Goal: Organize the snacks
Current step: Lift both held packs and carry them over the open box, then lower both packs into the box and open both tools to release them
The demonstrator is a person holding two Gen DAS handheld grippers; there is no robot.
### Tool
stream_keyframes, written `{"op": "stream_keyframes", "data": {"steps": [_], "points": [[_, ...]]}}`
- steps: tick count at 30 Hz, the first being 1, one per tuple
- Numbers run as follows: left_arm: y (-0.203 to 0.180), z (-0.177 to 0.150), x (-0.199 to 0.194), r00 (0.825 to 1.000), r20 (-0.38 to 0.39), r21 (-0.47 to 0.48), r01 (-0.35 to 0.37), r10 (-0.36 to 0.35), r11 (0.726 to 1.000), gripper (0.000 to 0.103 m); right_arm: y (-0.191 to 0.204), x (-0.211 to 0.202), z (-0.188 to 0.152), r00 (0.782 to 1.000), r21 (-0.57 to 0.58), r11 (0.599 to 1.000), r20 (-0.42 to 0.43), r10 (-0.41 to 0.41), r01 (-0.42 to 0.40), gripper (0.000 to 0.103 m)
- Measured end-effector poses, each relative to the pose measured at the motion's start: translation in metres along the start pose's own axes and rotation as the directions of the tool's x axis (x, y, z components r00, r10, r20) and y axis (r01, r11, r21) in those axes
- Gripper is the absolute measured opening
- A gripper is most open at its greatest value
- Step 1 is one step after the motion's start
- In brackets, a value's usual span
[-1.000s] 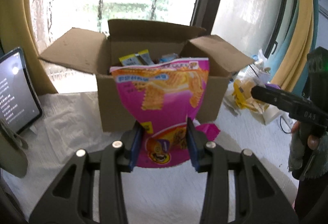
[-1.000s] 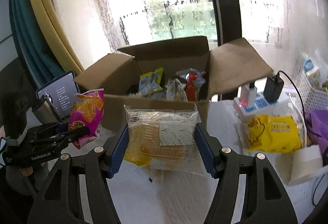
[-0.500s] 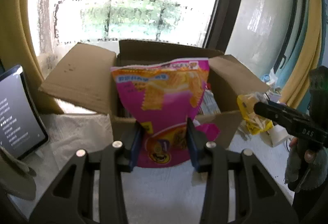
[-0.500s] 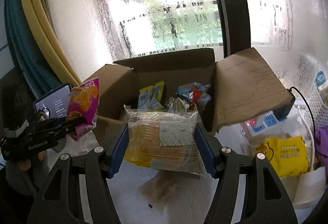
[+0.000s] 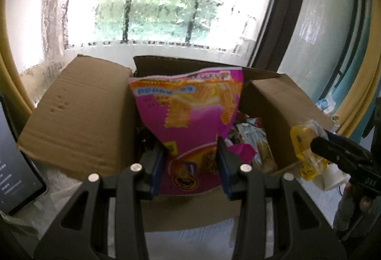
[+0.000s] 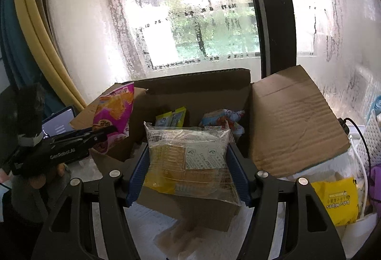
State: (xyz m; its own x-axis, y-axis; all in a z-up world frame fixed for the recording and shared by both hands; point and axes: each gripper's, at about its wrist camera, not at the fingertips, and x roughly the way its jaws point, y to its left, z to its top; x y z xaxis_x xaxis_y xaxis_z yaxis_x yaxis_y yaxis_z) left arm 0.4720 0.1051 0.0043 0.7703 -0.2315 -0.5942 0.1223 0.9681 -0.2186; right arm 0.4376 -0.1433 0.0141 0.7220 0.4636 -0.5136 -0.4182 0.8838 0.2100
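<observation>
Both tools have come forward since a second ago, and the box (image 5: 78,117) now fills more of each view. The left tool (image 5: 190,172) is clamped on the pink bag (image 5: 190,117), which now hangs over the box's near edge instead of short of it. The right tool (image 6: 188,172) grips the clear pack (image 6: 188,152), just at the front wall. Both look nearly ready to drop in, the pink bag first
</observation>
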Motion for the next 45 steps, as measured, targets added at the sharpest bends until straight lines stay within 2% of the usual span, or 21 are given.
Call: {"op": "stream_keyframes", "data": {"steps": [5,9,12,15,22,26,34,45], "points": [[0.002,0.005,0.013,1.000,-0.010,0.014,-0.020,0.020,1.000,0.048,0.001,0.013,0.007,1.000,-0.006,1.000,-0.006,-0.014,0.014,0.067],[0.006,0.006,0.013,1.000,0.018,0.009,-0.017,0.017,1.000,0.067,0.007,0.024,0.014,1.000,-0.014,1.000,-0.011,-0.021,0.021,0.067],[0.015,0.004,0.008,0.999,0.034,-0.014,-0.008,0.008,1.000,0.072,0.014,0.034,0.020,1.000,-0.029,0.999,-0.017,-0.025,0.024,0.067],[0.023,0.005,0.008,1.000,0.026,-0.025,-0.018,0.018,1.000,0.072,0.022,0.045,0.025,0.999,-0.044,0.999,-0.028,-0.024,0.022,0.067],[0.040,0.013,-0.009,0.995,0.071,-0.061,-0.061,0.065,0.996,0.073,0.039,0.075,0.026,0.999,-0.030,0.999,-0.049,-0.016,0.014,0.068],[0.047,0.016,-0.016,0.994,0.083,-0.080,-0.064,0.071,0.995,0.073,0.041,0.087,0.025,0.996,-0.025,0.998,-0.059,-0.065,0.064,0.077],[0.042,0.018,-0.024,0.994,0.093,-0.083,-0.049,0.057,0.995,0.073,0.047,0.070,0.029,0.996,-0.045,0.995,-0.018,-0.089,0.088,0.081],[0.005,0.005,-0.030,0.996,0.082,-0.015,-0.018,0.019,1.000,0.073,0.042,0.041,0.022,0.995,-0.033,0.995,-0.021,-0.094,0.093,0.081]]}}
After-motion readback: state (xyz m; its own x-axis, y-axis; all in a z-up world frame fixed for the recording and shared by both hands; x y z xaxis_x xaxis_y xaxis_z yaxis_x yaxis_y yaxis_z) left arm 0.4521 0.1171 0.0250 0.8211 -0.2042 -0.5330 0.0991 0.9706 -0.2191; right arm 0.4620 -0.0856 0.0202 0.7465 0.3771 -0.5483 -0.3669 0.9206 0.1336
